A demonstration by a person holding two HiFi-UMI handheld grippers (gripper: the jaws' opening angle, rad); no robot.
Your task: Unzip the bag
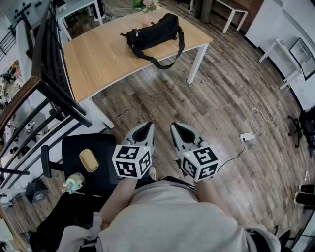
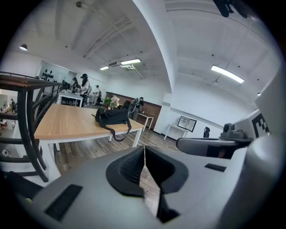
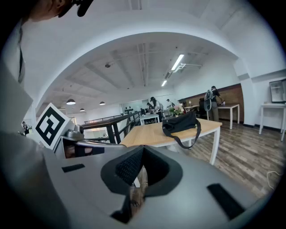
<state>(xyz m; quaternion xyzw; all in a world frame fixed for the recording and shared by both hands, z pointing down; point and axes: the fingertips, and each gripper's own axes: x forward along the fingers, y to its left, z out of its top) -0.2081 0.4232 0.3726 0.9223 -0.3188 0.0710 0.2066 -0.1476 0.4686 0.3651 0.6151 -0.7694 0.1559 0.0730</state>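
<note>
A black bag (image 1: 152, 33) lies on the far part of a wooden table (image 1: 98, 59), with its strap hanging over the near edge. It also shows as the black bag (image 2: 111, 117) in the left gripper view and the black bag (image 3: 181, 123) in the right gripper view. My left gripper (image 1: 146, 127) and right gripper (image 1: 175, 127) hang side by side over the floor, close to my body and well short of the table. Both are shut with nothing between their jaws.
A dark metal railing (image 1: 47, 83) runs along the left. A black chair (image 1: 86, 167) with a yellow item and a small bottle stands by my left side. A white power strip and cable (image 1: 247, 136) lie on the floor at right. Pink flowers (image 1: 146, 6) stand behind the bag.
</note>
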